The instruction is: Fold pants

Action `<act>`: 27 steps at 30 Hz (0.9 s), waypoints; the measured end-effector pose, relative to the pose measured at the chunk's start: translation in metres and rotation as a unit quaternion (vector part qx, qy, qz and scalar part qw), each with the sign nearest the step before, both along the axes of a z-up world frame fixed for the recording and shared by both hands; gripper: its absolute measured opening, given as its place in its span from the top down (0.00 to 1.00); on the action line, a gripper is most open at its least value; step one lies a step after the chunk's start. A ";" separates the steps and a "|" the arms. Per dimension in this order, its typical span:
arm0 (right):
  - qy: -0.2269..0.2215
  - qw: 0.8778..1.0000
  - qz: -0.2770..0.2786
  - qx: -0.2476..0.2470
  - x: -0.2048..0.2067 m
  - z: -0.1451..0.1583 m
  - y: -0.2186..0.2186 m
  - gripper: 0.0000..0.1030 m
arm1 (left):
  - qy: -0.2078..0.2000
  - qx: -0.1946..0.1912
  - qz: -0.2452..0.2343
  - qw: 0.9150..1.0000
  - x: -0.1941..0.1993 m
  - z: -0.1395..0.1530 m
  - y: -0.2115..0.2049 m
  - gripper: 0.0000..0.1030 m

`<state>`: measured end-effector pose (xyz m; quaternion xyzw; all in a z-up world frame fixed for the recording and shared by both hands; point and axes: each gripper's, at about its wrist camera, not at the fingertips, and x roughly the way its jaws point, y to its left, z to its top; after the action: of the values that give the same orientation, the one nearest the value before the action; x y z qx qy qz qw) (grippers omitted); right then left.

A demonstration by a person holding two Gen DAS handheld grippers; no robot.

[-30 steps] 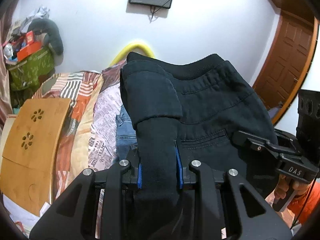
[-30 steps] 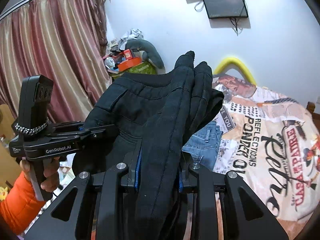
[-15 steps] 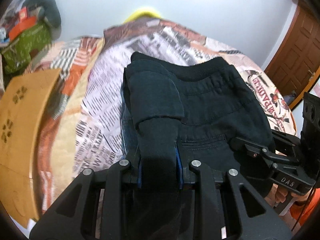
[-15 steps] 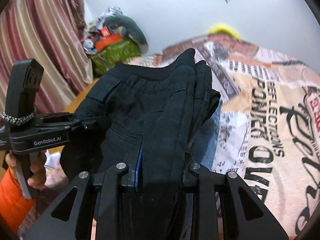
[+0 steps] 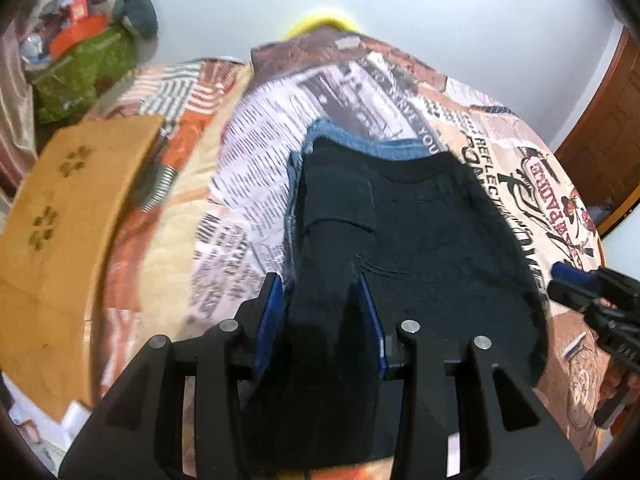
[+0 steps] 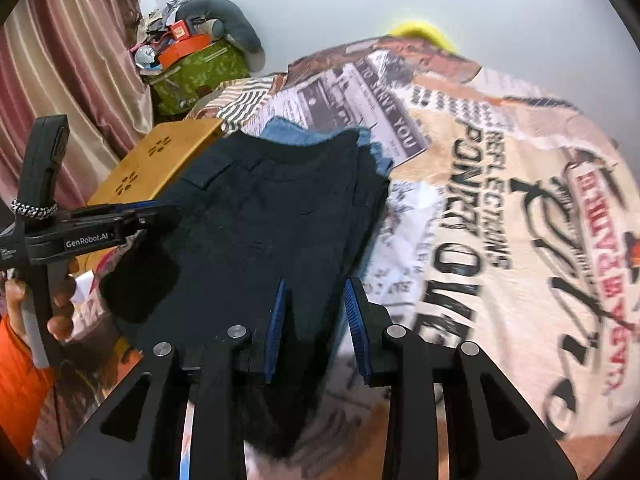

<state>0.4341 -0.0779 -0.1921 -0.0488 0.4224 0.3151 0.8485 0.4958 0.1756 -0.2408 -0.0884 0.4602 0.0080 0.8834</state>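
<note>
Black pants [image 5: 420, 248], already folded into a thick bundle, are lying on a blue denim garment [image 5: 360, 148] atop the printed bedspread [image 5: 256, 152]. We are holding a claw in each hand. The left claw [image 5: 322, 316] and the right claw [image 6: 316, 316] are both spreading slightly, cloth sitting loosely between their blue pads. We are judging the fabric soft, floppy and fairly heavy, so any further grip is best taken on the thick layered near edge, at both corners.
</note>
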 end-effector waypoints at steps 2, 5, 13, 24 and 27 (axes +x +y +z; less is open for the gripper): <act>-0.011 1.000 -0.004 0.010 -0.010 0.018 -0.005 0.73 | -0.012 0.005 0.000 1.000 -0.015 0.019 -0.001 0.63; -0.036 0.999 -0.006 0.029 -0.033 0.051 -0.013 0.73 | -0.044 0.027 -0.011 0.999 -0.043 0.057 -0.010 0.63; -0.110 0.991 0.008 0.075 -0.117 0.137 -0.031 0.69 | -0.141 0.056 -0.036 0.988 -0.140 0.158 -0.045 0.63; -0.218 0.970 0.009 0.110 -0.249 0.199 -0.057 0.69 | -0.278 0.074 -0.054 0.956 -0.308 0.244 -0.106 0.63; -0.249 0.960 0.011 0.125 -0.286 0.207 -0.062 0.69 | -0.302 0.094 -0.041 0.948 -0.342 0.254 -0.120 0.63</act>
<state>0.1483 -0.1396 0.0153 -0.0243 0.1546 0.3528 0.9225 0.1535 0.0560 0.0128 0.0158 0.1724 -0.0123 0.9848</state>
